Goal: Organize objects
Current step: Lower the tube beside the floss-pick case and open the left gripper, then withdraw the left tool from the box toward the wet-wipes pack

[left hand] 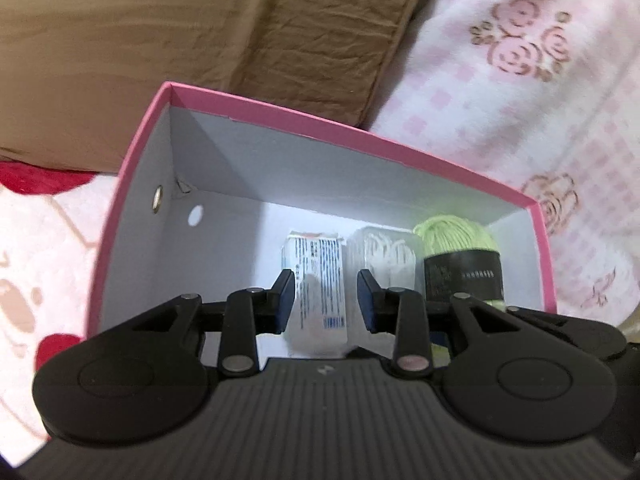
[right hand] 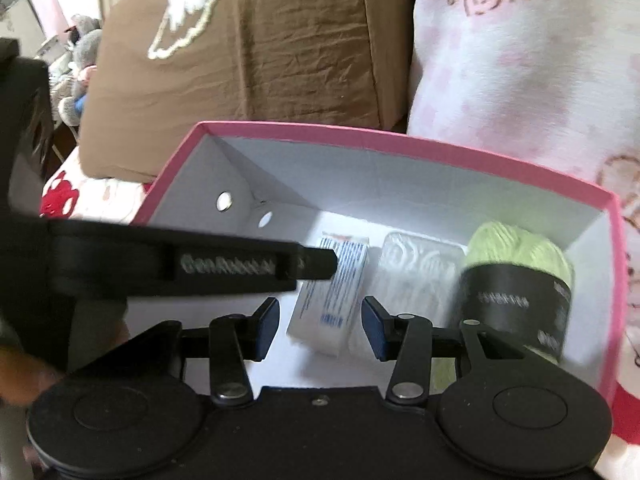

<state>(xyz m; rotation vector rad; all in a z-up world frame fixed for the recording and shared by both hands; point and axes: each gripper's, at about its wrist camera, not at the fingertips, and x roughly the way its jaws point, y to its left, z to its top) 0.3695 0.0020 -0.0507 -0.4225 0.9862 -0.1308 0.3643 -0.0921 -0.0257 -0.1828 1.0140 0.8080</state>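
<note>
A pink box (left hand: 320, 128) with a white inside stands open on the bed; it also shows in the right wrist view (right hand: 400, 138). Inside lie a white printed packet (left hand: 320, 280) (right hand: 332, 300), a clear plastic pack (left hand: 384, 252) (right hand: 416, 268) and a green yarn ball with a black band (left hand: 460, 264) (right hand: 516, 288), side by side. My left gripper (left hand: 325, 300) is open and empty above the packet; its body (right hand: 180, 264) crosses the right wrist view. My right gripper (right hand: 320, 328) is open and empty above the packet's near end.
A brown pillow (left hand: 180, 40) (right hand: 248, 40) lies behind the box. A pink floral blanket (left hand: 520, 80) (right hand: 520, 60) rises at the right. A white and red printed sheet (left hand: 40, 240) covers the bed on the left. Stuffed toys (right hand: 80, 64) sit far left.
</note>
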